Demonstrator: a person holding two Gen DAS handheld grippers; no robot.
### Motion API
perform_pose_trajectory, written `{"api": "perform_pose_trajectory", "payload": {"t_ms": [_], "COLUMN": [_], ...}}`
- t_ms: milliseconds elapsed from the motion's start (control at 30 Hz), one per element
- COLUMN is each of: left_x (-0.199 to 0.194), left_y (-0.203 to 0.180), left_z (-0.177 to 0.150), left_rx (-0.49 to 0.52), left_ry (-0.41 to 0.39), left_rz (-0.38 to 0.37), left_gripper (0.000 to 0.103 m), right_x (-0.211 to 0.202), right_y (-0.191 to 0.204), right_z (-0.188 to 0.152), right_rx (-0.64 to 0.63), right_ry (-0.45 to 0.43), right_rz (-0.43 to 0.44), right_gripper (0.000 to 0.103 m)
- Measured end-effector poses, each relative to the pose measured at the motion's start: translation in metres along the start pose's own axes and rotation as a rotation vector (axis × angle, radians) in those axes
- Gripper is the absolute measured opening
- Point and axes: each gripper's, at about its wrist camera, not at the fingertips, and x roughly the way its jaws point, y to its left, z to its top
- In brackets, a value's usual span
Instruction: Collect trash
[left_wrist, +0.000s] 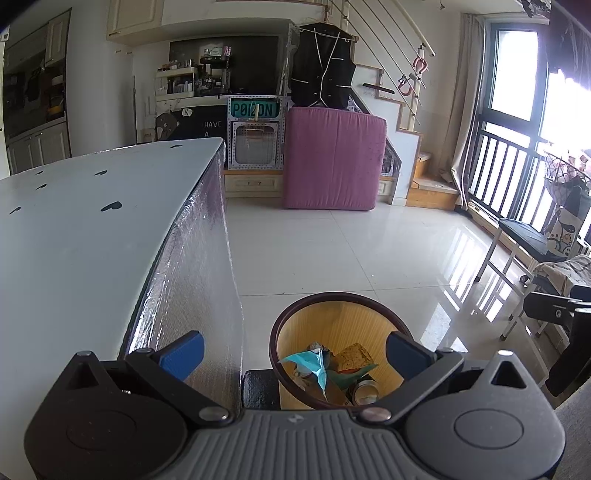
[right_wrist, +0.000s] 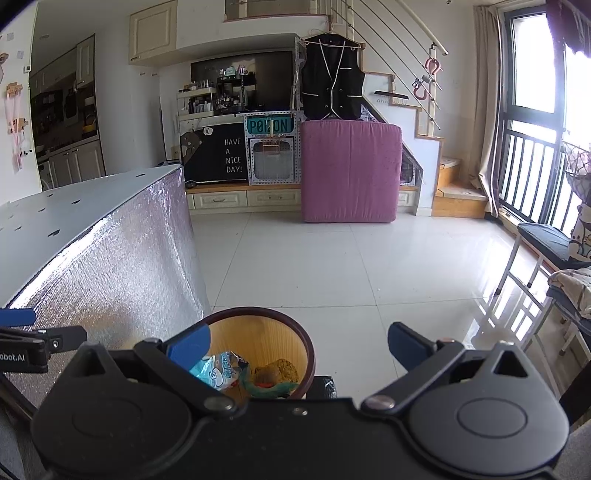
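Tiled floor lower centre carries the bin (left_wrist: 341, 347), trash (left_wrist: 321, 369) inside. Left gripper (left_wrist: 295, 350) and right gripper (right_wrist: 299, 345): jaws open, empty. Risk: a low gripper could clip the rim and tip it.

Bin (left_wrist: 334, 325) base hidden by left claw body, lower trash (left_wrist: 325, 369) indistinct

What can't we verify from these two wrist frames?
- Bin bottom and lower trash: left wrist view, hidden by the left gripper body.
- Near half of bin: right wrist view, cut off by the right gripper body.
- Near tabletop: left wrist view, covered by the gripper; any trash there unseen.
- Can label: left wrist view, only its top shows.
- Floor near the bin's base: both views, hidden.
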Motion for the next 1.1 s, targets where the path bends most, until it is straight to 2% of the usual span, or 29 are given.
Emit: {"api": "perform_pose_trajectory", "payload": {"t_ms": [1100], "left_x": [-0.0043], "left_y": [-0.0043], "left_z": [0.0001], "left_rx": [-0.002], "left_ry": [-0.009], "left_rz": [0.009], "left_gripper": [0.103], "right_x": [-0.0021], "right_y": [0.0034], "right_z": [0.0006], "right_rx": [-0.002], "right_ry": [-0.006], "right_rz": [-0.006], "right_gripper": [0.103]}}
